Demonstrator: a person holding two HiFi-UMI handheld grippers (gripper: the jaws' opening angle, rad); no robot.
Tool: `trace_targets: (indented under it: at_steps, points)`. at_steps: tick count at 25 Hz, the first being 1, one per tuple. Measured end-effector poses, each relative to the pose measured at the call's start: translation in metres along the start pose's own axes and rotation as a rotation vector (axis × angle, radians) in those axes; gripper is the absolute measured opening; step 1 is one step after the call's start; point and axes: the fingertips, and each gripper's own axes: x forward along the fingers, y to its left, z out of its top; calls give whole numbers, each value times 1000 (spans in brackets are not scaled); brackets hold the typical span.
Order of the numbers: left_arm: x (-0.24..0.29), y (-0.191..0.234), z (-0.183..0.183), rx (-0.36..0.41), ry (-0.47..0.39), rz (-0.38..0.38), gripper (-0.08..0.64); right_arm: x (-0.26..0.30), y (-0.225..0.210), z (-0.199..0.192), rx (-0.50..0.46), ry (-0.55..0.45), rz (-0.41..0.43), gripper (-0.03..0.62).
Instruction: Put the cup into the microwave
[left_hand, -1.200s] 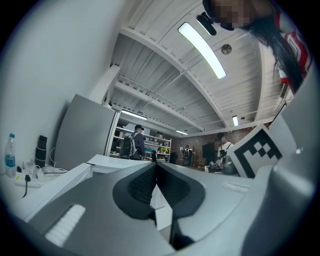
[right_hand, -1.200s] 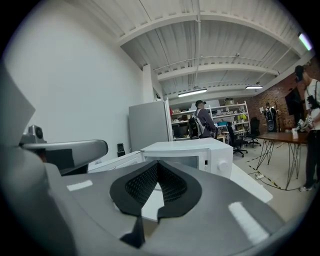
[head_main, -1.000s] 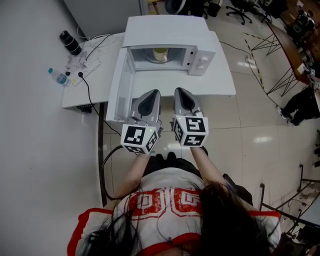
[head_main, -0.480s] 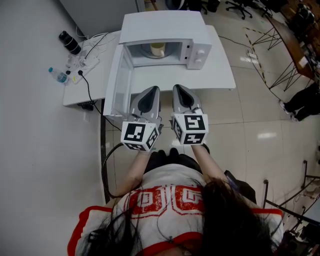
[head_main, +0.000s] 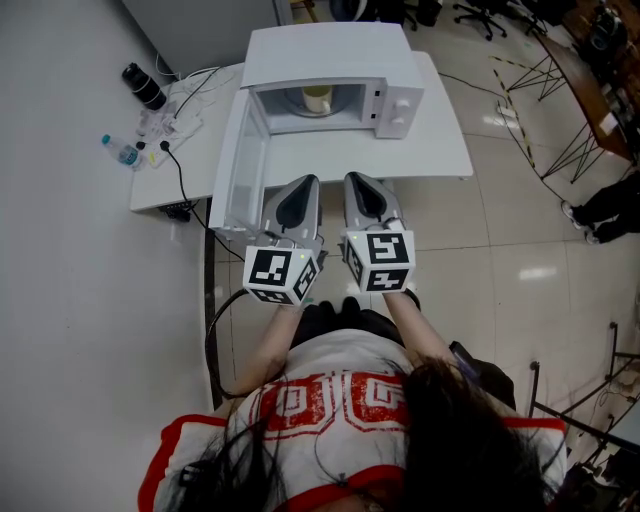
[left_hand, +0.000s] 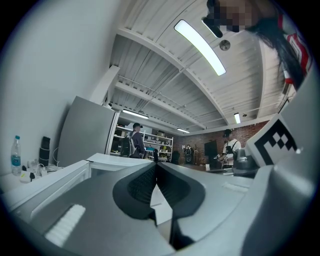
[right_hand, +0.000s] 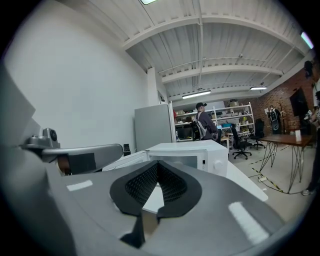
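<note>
A white microwave (head_main: 330, 50) stands on a white table (head_main: 440, 150) with its door (head_main: 240, 165) swung open to the left. A pale cup (head_main: 317, 98) sits inside the cavity. Both grippers hover side by side in front of the table's near edge, pointing at the microwave. My left gripper (head_main: 307, 184) (left_hand: 156, 165) is shut with nothing between its pads. My right gripper (head_main: 356, 180) (right_hand: 158, 164) is shut too and holds nothing. In the right gripper view the microwave (right_hand: 187, 152) shows beyond the jaws, and the cup is not discernible there.
A water bottle (head_main: 122, 152), a black flask (head_main: 141, 86) and a power strip with cables (head_main: 165, 125) lie on the table's left part. A black cable (head_main: 210, 330) hangs to the floor. A person (head_main: 600, 210) stands at the right edge.
Both grippers have kept their places and stayed shut. Only the head view has shifted slightly, so the microwave sits a little higher in the picture.
</note>
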Motion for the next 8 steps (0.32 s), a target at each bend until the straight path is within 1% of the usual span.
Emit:
trace_targets:
  at_steps: [8]
  points:
    - [-2,0,0,0,0,4,-11,-2,-1,-1,-2,0,-6,2]
